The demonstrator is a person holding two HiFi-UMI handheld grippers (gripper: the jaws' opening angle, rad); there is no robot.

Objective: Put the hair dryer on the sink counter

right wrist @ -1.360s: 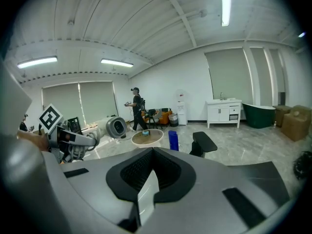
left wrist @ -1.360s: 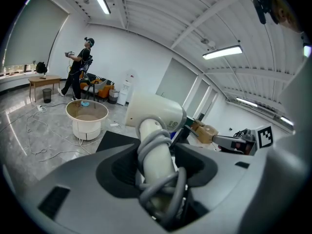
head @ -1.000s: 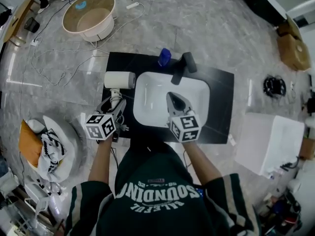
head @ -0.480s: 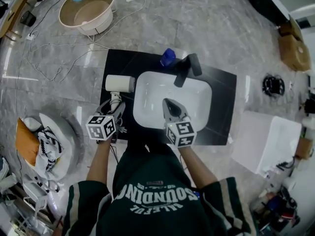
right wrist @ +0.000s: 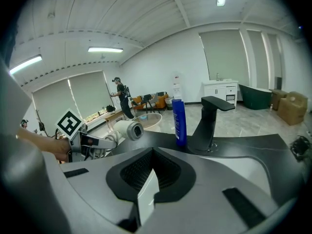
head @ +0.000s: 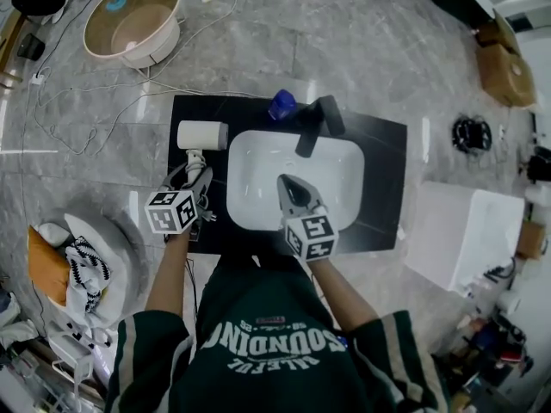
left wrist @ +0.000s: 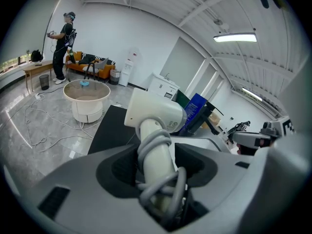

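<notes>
Head view, left: my left gripper (head: 196, 179) clamps the hair dryer (head: 202, 135) by its handle. The barrel is over the black sink counter (head: 383, 170), left of the basin (head: 258, 166). Can't tell if it touches.
Head view, right: my right gripper (head: 294, 192) is over the basin, jaws closed to a point.
Left gripper view: grey cord (left wrist: 155, 143) coiled round the handle between my jaws; handle's lower end hidden.
Right gripper view: jaws together, nothing held; faucet (right wrist: 207, 121) and blue bottle (right wrist: 180, 121) ahead.
</notes>
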